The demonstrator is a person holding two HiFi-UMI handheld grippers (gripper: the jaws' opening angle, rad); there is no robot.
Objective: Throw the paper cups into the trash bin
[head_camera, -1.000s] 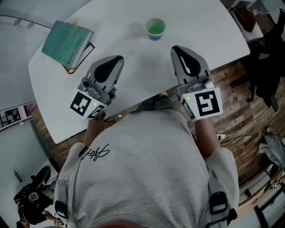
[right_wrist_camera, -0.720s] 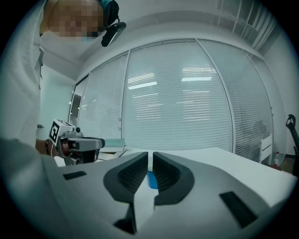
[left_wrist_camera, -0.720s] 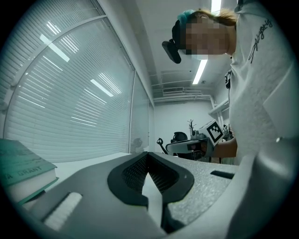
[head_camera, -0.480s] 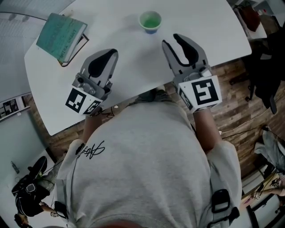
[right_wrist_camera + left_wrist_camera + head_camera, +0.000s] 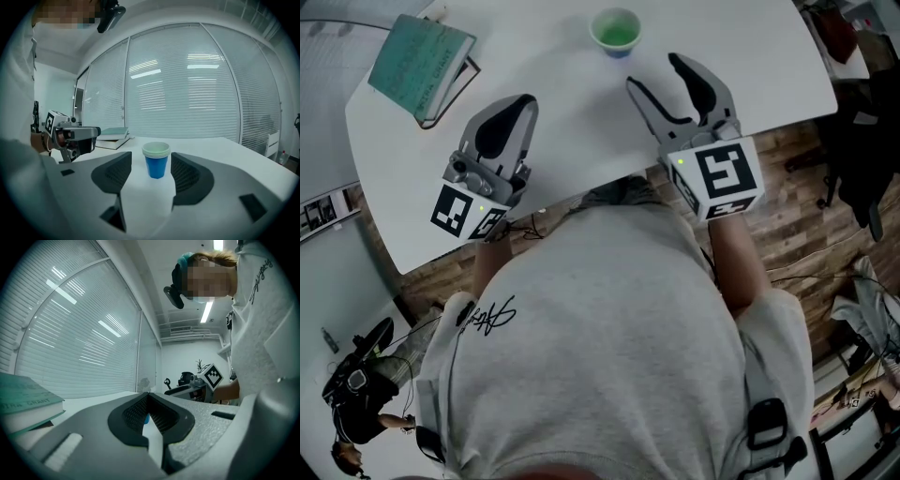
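Right tool (image 5: 652, 71), jaws just opening empty, faces paper cups (image 5: 616, 30) across open tabletop (image 5: 572, 89).

Cups (image 5: 615, 31) on table (image 5: 581, 89), book (image 5: 420, 64) to their left

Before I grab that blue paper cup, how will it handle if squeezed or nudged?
The paper cup is probably very light and may skid on the smooth white table if bumped. Its wall likely dents under a hard squeeze, though the stacked rims suggest nested cups, so it may be stiffer. It narrows toward its base, so a high push could tip it.
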